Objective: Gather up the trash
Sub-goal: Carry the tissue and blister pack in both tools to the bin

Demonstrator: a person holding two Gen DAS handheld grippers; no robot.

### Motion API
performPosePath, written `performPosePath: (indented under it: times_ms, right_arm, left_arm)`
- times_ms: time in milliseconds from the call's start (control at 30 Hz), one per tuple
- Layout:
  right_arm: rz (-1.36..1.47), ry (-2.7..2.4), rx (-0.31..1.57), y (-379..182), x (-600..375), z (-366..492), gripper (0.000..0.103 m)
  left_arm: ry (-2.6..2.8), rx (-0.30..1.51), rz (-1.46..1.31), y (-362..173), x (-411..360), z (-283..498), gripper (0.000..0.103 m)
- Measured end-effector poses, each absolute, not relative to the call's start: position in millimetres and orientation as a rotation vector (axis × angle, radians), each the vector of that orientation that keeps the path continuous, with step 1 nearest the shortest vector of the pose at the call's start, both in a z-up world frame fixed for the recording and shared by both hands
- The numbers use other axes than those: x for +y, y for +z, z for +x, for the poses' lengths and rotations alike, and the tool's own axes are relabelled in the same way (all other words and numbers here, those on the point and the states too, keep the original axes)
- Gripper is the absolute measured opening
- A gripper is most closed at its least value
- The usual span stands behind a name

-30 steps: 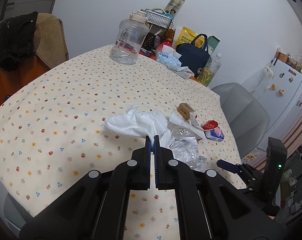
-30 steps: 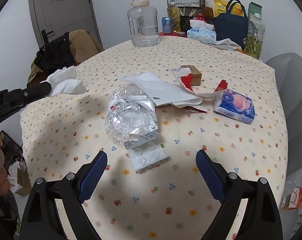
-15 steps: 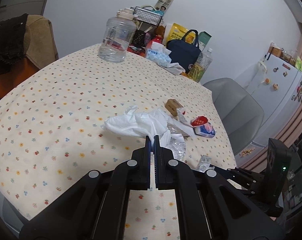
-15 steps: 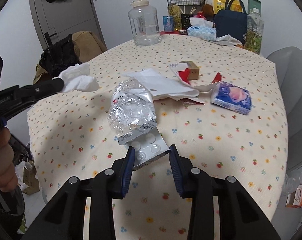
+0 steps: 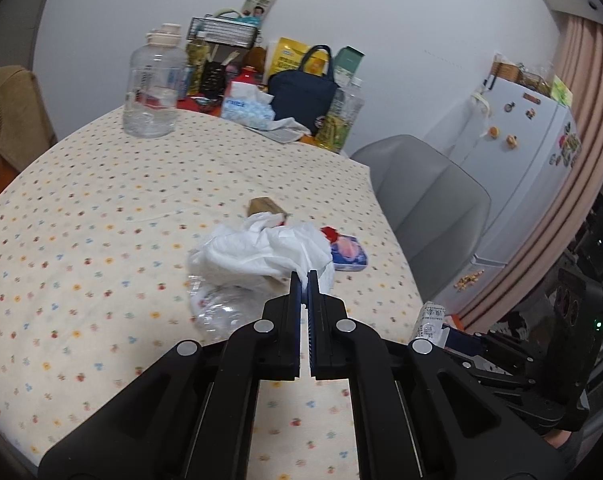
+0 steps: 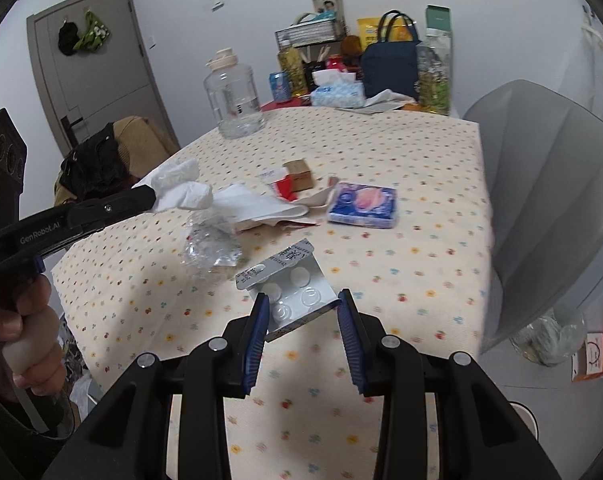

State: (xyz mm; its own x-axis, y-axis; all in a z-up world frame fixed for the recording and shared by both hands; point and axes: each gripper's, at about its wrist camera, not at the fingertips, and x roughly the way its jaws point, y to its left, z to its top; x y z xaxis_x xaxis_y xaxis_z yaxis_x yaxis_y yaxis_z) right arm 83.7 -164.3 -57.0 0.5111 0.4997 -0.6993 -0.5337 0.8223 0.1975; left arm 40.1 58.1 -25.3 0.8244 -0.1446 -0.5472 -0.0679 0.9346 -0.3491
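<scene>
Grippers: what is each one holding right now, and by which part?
Left gripper pinches the white tissue by its near edge. Right gripper grips the blister pack across its side edges; the pack's far end sticks out beyond the fingers.

Soft indoor light, fisheye-bent edges, slight blur

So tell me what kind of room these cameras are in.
Most likely a home kitchen or dining corner. A white fridge with magnets stands by a curtain, the table wears a flowered cloth, and groceries crowd its far edge: a tissue box and a water jug.
</scene>
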Motion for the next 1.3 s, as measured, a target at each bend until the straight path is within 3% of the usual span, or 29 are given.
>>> performPosePath:
  times_ms: [567,1300]
  right_arm:
    - [0.068,0.382,0.801,-51.0,-282.2,81.4,0.035]
    - [0.219,0.119,0.843,-93.1,-416.6,69.7,0.035]
  left_arm:
    - [-0.233,0.64,-0.285,-20.3,-35.9,77.6,0.004]
    - [-0.478,0.746,-0.142,-44.3,-184.4,122.2,0.004]
